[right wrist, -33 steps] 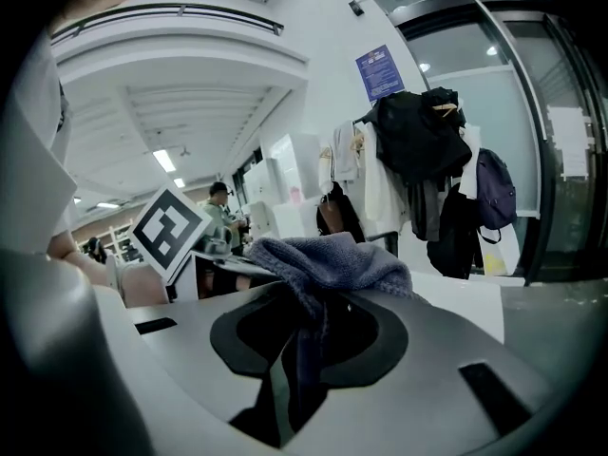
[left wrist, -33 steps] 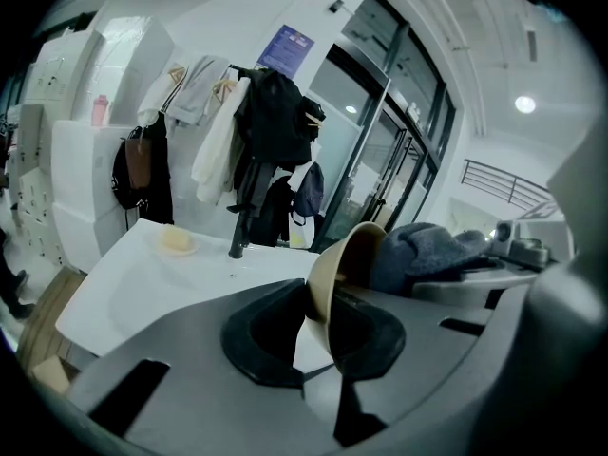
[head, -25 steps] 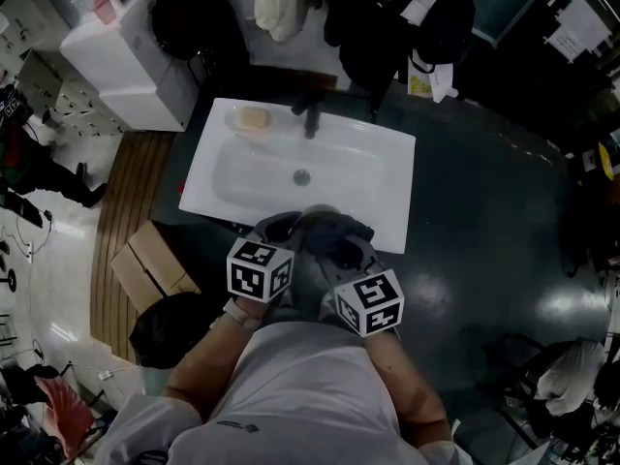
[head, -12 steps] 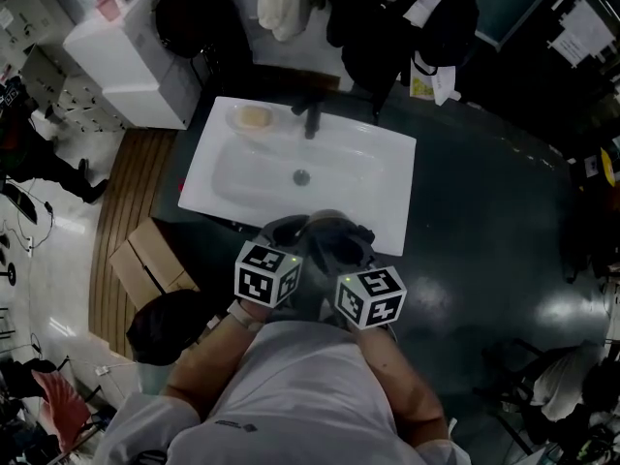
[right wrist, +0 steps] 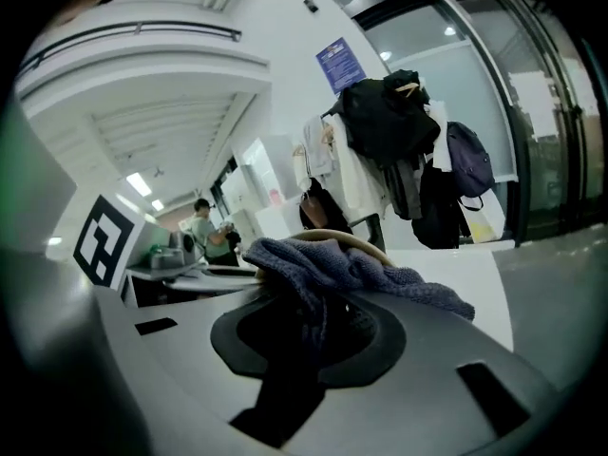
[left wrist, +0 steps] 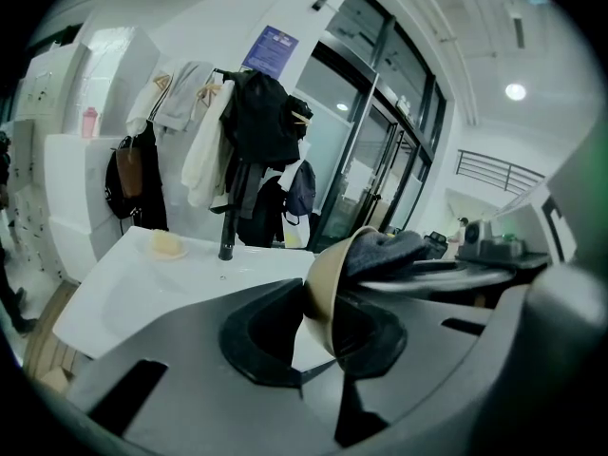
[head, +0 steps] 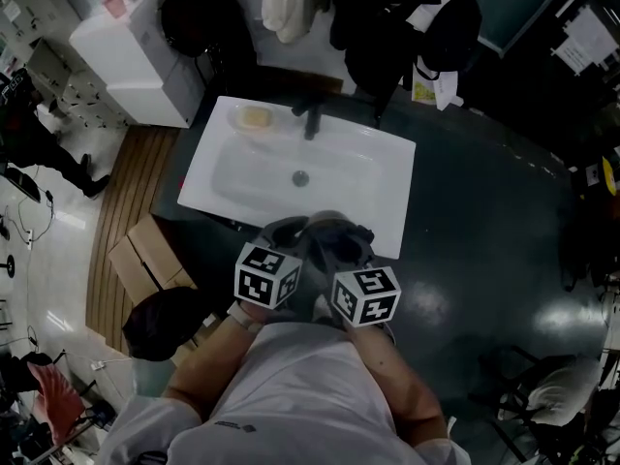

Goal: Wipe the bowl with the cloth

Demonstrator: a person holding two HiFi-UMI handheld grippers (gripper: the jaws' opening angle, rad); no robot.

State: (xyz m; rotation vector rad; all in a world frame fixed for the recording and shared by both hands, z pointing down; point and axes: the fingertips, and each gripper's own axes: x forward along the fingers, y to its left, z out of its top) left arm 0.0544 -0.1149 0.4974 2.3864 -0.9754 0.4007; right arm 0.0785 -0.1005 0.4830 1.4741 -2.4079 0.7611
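In the left gripper view, a tan bowl stands on edge with its rim pinched in my left gripper, which is shut on it. A blue-grey cloth is pressed into the bowl's open side. In the right gripper view, my right gripper is shut on the cloth, and the bowl's rim shows just behind it. In the head view, both grippers sit close together below the sink's near edge, left gripper and right gripper, with the bowl and cloth between them.
A white sink with a black tap and a soap dish lies just beyond the grippers. Coats and bags hang behind it. A cardboard box and a dark bin stand at the left on the floor.
The right gripper's marker cube has shifted slightly left, closer to the left one. Bowl and cloth stay held between the grippers.
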